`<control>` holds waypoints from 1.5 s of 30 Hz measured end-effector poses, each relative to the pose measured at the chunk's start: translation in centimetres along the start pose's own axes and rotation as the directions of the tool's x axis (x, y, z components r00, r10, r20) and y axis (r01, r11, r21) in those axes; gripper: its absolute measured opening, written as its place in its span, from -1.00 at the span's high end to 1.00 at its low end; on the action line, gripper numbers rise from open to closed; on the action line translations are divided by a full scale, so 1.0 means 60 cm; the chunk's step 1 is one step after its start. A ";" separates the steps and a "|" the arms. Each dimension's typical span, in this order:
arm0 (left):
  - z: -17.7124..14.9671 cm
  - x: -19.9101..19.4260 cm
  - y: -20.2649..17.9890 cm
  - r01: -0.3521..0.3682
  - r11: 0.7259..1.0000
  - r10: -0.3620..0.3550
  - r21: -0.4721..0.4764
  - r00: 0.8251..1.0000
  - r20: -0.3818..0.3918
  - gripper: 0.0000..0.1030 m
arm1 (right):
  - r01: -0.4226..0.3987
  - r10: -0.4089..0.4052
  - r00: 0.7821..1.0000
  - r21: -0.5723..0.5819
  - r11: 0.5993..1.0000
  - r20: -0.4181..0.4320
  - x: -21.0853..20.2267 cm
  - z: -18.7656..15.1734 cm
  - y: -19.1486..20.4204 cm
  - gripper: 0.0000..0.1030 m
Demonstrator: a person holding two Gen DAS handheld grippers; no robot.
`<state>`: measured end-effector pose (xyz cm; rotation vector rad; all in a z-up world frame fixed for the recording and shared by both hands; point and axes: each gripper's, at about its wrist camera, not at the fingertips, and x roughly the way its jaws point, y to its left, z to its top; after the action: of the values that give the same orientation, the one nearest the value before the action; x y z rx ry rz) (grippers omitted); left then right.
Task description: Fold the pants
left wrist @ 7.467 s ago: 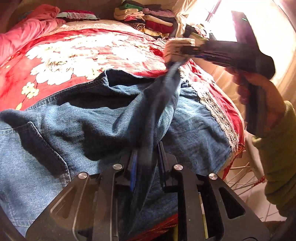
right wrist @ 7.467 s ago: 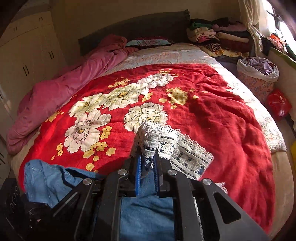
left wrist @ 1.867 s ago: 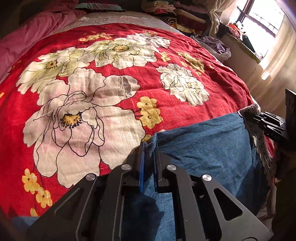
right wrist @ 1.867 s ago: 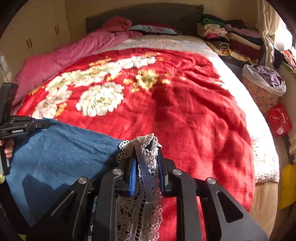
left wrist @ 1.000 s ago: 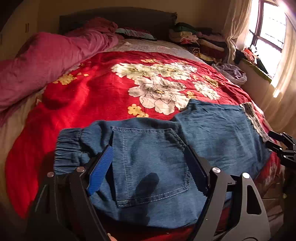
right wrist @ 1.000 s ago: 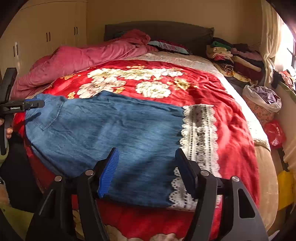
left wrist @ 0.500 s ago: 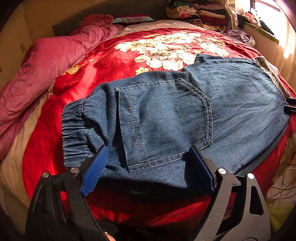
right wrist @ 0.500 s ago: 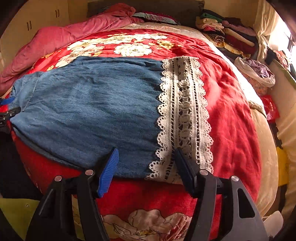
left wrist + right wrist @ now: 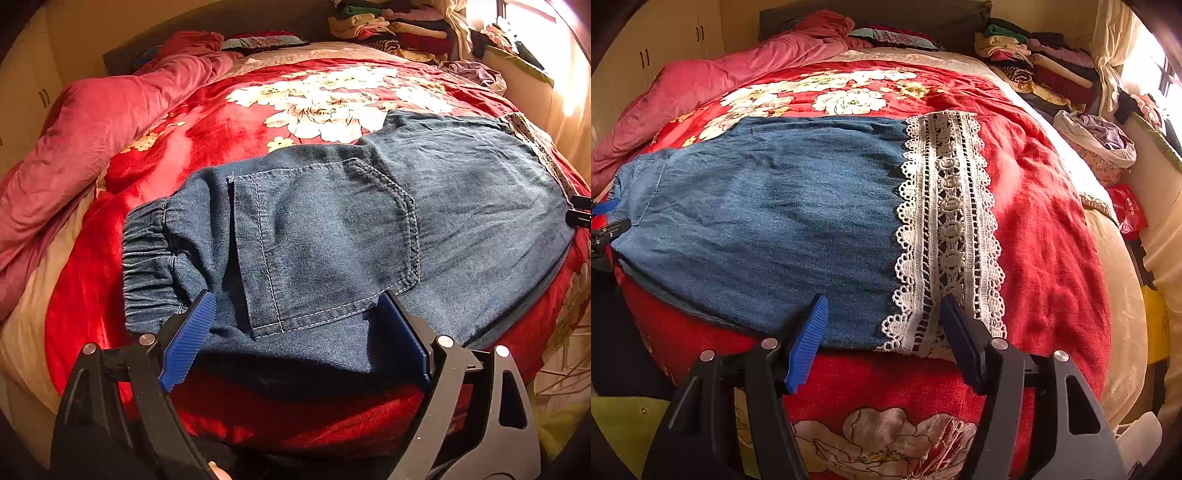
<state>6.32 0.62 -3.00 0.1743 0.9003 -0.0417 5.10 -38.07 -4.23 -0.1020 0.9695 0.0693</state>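
Since half a second ago both grippers have edged a little closer to the near edge of the bed, and the pants lie unchanged.

Nearest in the left wrist view, the left black two-finger gripper with blue pads [image 9: 295, 325] has its jaws spread wide and holds nothing. Its tips sit just over the near edge of the blue denim pants [image 9: 369, 229], either side of the stitched back pocket [image 9: 325, 240]. The gathered elastic waistband [image 9: 147, 266] lies to the left of that pocket.

In the right wrist view, the right black two-finger gripper with blue pads [image 9: 882, 332] is also spread wide and empty. It hovers at the near edge of the pants [image 9: 775, 221], where the denim meets the white lace trim [image 9: 949, 229] at the leg hem.

The pants lie flat, doubled leg on leg, across the near part of the red floral bedspread [image 9: 1034, 221], waistband to the left and lace hem to the right.

Farther back, a rumpled pink quilt [image 9: 92, 129] lies along the left side of the bed. At the far right, a stack of folded clothes [image 9: 1034, 62] sits beside the dark headboard [image 9: 923, 18].
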 end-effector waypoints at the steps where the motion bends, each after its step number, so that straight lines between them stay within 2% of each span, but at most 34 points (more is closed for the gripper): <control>1: -0.002 -0.001 0.000 0.002 1.000 -0.002 -0.002 1.000 0.000 -0.59 | 0.000 0.000 1.000 0.000 1.000 -0.001 -0.003 0.000 0.000 -0.20; 8: -0.004 -0.007 -0.003 -0.006 1.000 0.006 -0.005 1.000 0.005 -0.60 | -0.049 0.047 0.998 0.049 0.998 0.041 -0.040 -0.006 -0.018 -0.21; 9: -0.001 -0.014 0.000 0.013 1.000 -0.013 -0.021 1.000 0.012 -0.60 | -0.052 0.049 0.997 0.052 0.997 0.058 -0.049 -0.006 -0.020 -0.21; 12: 0.013 -0.039 0.000 0.128 0.988 -0.125 -0.084 0.991 0.042 -0.60 | -0.029 0.022 0.996 0.076 0.997 0.090 -0.066 -0.011 -0.035 -0.28; 14: 0.024 -0.052 -0.017 0.124 0.990 -0.120 -0.061 0.991 0.062 -0.60 | -0.030 0.018 0.995 0.115 0.993 0.100 -0.070 -0.016 -0.049 -0.28; 17: 0.040 -0.064 -0.047 0.164 0.986 -0.160 -0.039 0.983 0.087 -0.69 | -0.030 0.014 0.994 0.151 0.988 0.105 -0.073 -0.022 -0.065 -0.28; 25: 0.075 -0.056 -0.131 0.215 0.975 -0.219 0.052 0.972 0.086 -0.71 | -0.027 0.007 0.994 0.175 0.984 0.112 -0.076 -0.033 -0.072 -0.28; 28: 0.083 -0.049 -0.153 0.247 0.966 -0.252 0.070 0.965 0.068 -0.71 | -0.037 0.014 0.993 0.187 0.982 0.119 -0.074 -0.033 -0.073 -0.29; 31: 0.081 -0.050 -0.167 0.245 0.965 -0.252 0.091 0.965 0.068 -0.71 | -0.045 0.023 0.992 0.189 0.981 0.120 -0.073 -0.034 -0.071 -0.31; 32: 0.081 -0.049 -0.167 0.251 0.964 -0.257 0.089 0.964 0.063 -0.71 | -0.044 0.021 0.992 0.188 0.981 0.122 -0.073 -0.034 -0.070 -0.41; 38: 0.091 -0.028 -0.167 0.295 0.954 -0.298 0.059 0.953 0.056 -0.71 | -0.049 0.022 0.991 0.205 0.978 0.129 -0.070 -0.033 -0.069 -0.42; 43: 0.065 0.039 -0.176 0.277 0.960 -0.275 0.050 0.960 -0.052 -0.71 | -0.044 0.017 0.992 0.216 0.975 0.125 -0.064 -0.032 -0.069 -0.42; 45: 0.050 0.050 -0.180 0.268 0.961 -0.265 0.074 0.963 -0.042 -0.72 | -0.047 0.020 0.993 0.224 0.973 0.120 -0.060 -0.034 -0.072 -0.42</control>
<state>9.37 -10.39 -4.96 0.1267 0.9501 -0.3268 1.86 -42.64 -2.17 0.1278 0.8557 -0.0051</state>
